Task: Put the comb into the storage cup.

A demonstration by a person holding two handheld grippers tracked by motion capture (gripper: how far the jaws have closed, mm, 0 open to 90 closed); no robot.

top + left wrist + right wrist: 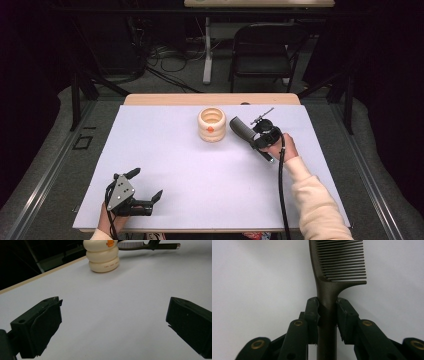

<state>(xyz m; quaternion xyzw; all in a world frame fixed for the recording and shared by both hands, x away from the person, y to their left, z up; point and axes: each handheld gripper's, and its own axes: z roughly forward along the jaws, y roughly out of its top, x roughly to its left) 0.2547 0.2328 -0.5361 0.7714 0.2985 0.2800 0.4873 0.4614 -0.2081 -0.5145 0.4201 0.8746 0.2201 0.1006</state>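
A dark grey comb (240, 129) lies just right of a cream ringed cup (211, 125) that has an orange mark on its side. My right gripper (255, 140) is shut on the comb's handle. In the right gripper view its two pads (313, 312) press the handle from both sides, and the comb (339, 262) points its teeth away from me over the white surface. Near the front left edge, my left gripper (147, 183) stands open with nothing between its jaws. From the left gripper (112, 322) I see the cup (102, 257) and the comb (130, 245) far off.
A white mat (200, 175) covers the wooden table (210, 99). Behind the table stand a black folding chair (262, 47) and a white table leg (207, 50), with cables on the floor. Wide bare mat lies between the two grippers.
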